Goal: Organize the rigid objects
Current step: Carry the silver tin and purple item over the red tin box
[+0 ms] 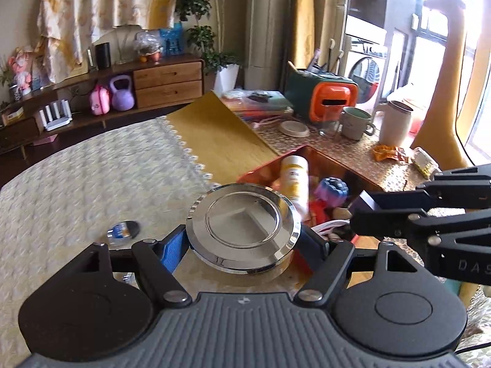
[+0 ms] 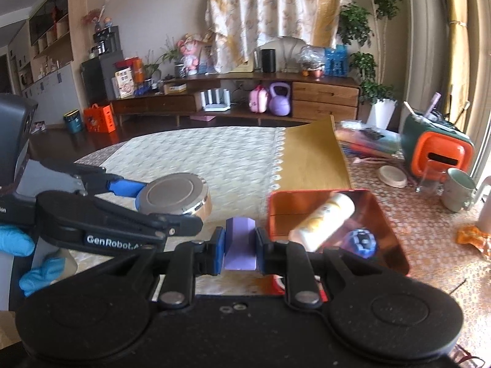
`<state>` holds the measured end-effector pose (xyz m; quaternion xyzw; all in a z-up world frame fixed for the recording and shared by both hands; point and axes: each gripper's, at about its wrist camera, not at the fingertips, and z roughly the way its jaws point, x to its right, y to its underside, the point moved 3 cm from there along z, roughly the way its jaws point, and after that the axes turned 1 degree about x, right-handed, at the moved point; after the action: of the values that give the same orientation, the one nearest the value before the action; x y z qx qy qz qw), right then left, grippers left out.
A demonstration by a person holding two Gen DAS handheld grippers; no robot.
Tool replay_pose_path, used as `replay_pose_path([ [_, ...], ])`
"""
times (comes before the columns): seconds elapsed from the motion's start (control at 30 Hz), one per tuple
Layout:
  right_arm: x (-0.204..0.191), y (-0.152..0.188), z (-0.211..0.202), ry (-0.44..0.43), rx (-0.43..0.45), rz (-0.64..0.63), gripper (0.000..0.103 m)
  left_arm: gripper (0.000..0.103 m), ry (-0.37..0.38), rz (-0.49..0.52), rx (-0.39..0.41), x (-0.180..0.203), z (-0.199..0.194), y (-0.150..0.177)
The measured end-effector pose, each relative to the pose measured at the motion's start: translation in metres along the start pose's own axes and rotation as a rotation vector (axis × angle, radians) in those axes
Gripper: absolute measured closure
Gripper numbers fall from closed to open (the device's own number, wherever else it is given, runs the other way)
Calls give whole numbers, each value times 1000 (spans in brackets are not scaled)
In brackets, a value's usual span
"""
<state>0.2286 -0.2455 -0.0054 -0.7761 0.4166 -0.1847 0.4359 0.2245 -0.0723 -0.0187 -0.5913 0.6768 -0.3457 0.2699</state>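
My left gripper (image 1: 244,247) clamps the chrome disc (image 1: 244,230) by its slick rim; my right gripper (image 2: 239,250) pinches a light purple block (image 2: 240,245), both near the red box (image 2: 383,224).

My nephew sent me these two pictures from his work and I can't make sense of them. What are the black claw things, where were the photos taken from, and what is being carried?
The claws are two-finger grippers, each held by a person; a blue-gloved hand shows. Each picture comes from a wide-angle camera on one gripper, looking along its fingers.

In the left-hand camera's picture, the left gripper clamps a round shiny chrome disc. In the other camera's picture, the right gripper clamps a small lilac block.

Below is a table with a cream patterned cloth. On it sits a red open box holding a white and yellow bottle and a blue-purple toy. A pale mug stands beyond.
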Motion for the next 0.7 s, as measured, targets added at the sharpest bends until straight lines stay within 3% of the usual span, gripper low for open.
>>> replay_pose_path([
  [0.27,50,6,0,75,5,36,83,26,38,32,-40,42,36,-4],
  [0.7,122,19,32,197,-43,135,83,26,38,85,-76,73,94,-18],
])
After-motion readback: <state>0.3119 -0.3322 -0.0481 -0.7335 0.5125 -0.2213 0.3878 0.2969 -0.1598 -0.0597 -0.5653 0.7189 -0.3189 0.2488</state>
